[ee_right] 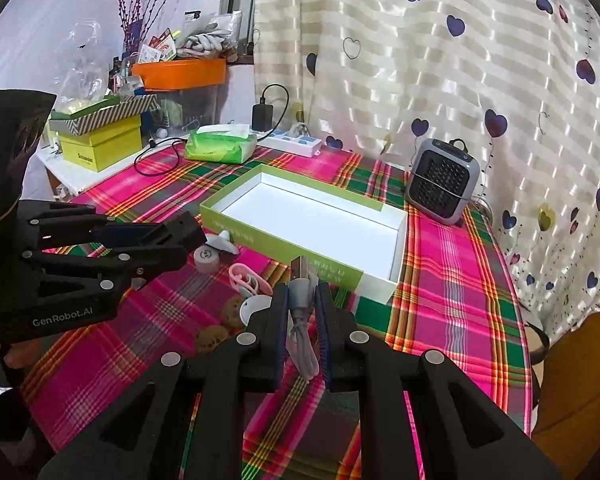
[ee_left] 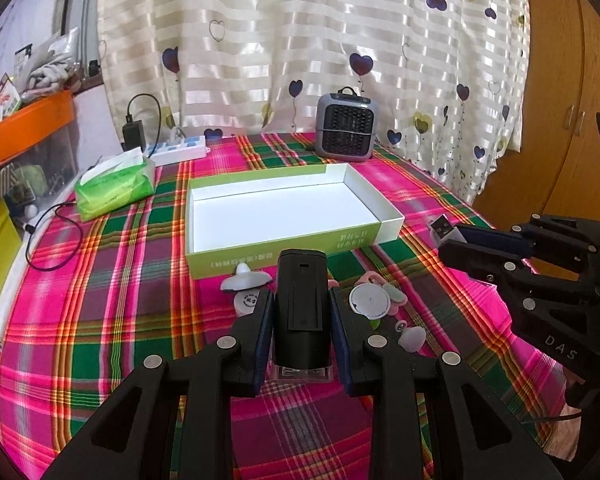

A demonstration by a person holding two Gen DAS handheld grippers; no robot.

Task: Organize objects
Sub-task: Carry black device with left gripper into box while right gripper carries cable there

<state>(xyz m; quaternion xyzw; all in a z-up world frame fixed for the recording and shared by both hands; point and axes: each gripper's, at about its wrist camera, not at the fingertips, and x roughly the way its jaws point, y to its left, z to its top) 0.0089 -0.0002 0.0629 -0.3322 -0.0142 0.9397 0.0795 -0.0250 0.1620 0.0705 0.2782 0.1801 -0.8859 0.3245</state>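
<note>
Item one: my left tongs (ee_left: pixel 302 320) are clamping a black boxy device (ee_left: pixel 302 304), pads pressing on both its sides, just short of the green-sided tray (ee_left: pixel 284 248). Item two: my right tongs (ee_right: pixel 303 320) are pinching a white USB cable (ee_right: pixel 300 300), jaws nearly together, plug pointing toward the tray's near corner. Item three: small round pieces (ee_left: pixel 370 300) are lying on the plaid bench (ee_left: pixel 100 300) before the tray. Item four: a grey heater (ee_left: pixel 347 126) is standing behind the tray.
</note>
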